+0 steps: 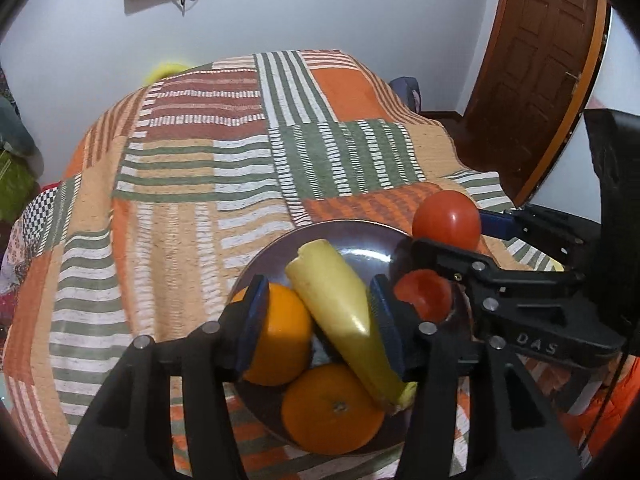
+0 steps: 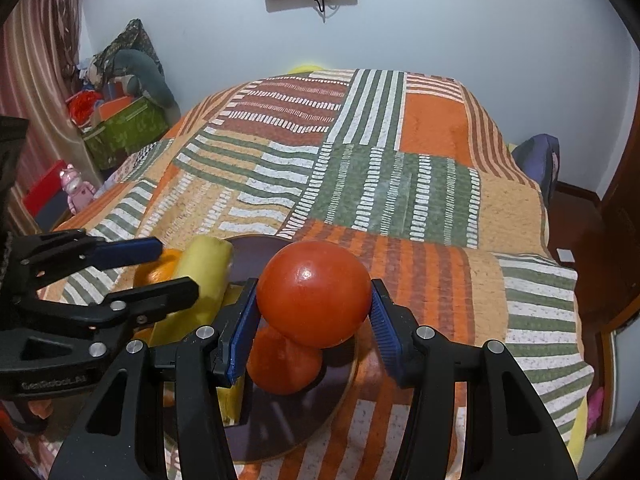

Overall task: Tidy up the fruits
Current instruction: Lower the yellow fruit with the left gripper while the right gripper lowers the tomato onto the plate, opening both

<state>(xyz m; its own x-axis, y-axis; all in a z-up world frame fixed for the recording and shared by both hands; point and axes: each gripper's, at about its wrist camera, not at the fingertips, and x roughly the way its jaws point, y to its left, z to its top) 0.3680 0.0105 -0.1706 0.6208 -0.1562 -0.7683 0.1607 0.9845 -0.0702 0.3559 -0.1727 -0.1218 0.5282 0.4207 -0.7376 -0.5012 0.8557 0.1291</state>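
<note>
A dark round plate [image 1: 356,236] lies on the striped bedspread. It holds two oranges [image 1: 276,336] [image 1: 332,410], a yellow banana [image 1: 340,312] and a red tomato [image 1: 426,296]. My left gripper [image 1: 320,320] is open, its blue pads either side of the banana and one orange. My right gripper [image 2: 312,316] is shut on a second red tomato [image 2: 314,294] and holds it above the plate's right side [image 2: 340,380], over the tomato on the plate [image 2: 284,366]. The held tomato also shows in the left wrist view [image 1: 446,220].
The patchwork bedspread [image 2: 400,184] covers the bed out to the far wall. A green box with clutter [image 2: 120,128] and a pink toy [image 2: 76,188] stand at the left. A wooden door [image 1: 540,60] is at the right.
</note>
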